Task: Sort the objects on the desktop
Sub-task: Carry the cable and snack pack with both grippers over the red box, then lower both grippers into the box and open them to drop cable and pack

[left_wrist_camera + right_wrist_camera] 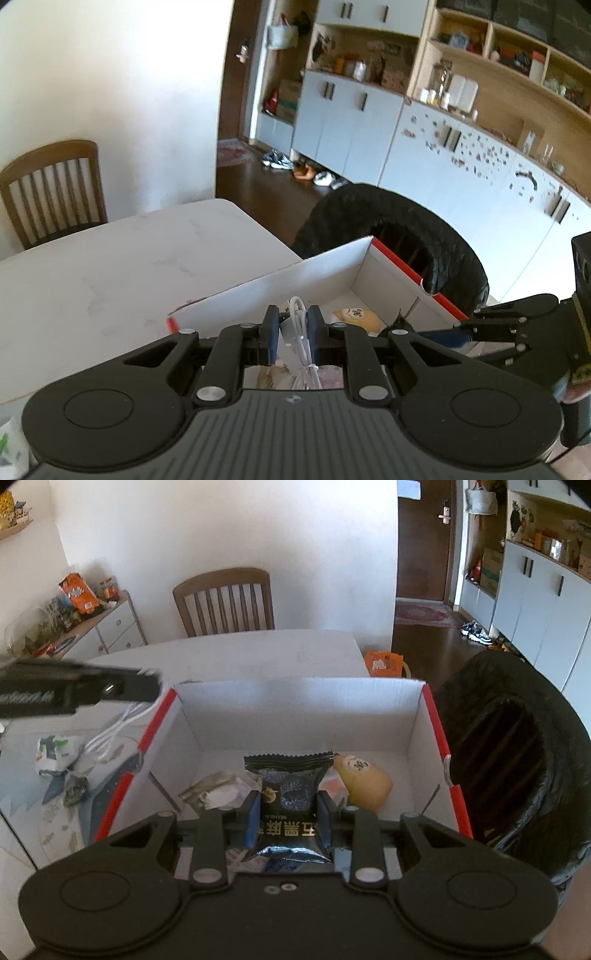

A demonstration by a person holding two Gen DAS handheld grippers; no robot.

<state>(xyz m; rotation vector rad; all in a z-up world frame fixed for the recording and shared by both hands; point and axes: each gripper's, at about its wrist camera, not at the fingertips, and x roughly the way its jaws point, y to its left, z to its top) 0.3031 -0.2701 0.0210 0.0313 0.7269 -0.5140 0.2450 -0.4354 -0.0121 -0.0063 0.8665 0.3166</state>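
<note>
**White cable and black packet held at the cardboard box**

White cable point(300, 332), coiled and bundled, is clamped between the narrow jaws of the left gripper point(292, 334); its lower loops are partly hidden behind the gripper body. A black snack packet point(289, 799) with gold lettering is pinched between the jaws of the right gripper point(286, 821), its lower edge crumpled against the body.

Both loads are held at the open cardboard box point(413, 716), white inside with red edges, which stands on the pale table point(110, 266). On the box floor a yellowish wrapped item point(364, 779) and some crumpled wrappers point(214, 792) are seen; their printing cannot be read.

Only in the right wrist view is the left gripper seen from the side, blurred, at the box's left rim with the cable dangling outside the wall, and a white-and-green packet point(55, 755) lying on the table beyond. Only in the left wrist view is part of the right gripper point(491, 328) seen, cut off at the frame edge.

A black-draped chair point(517, 746) stands just beside the box, and a wooden chair point(225, 602) at the table's far side.
</note>
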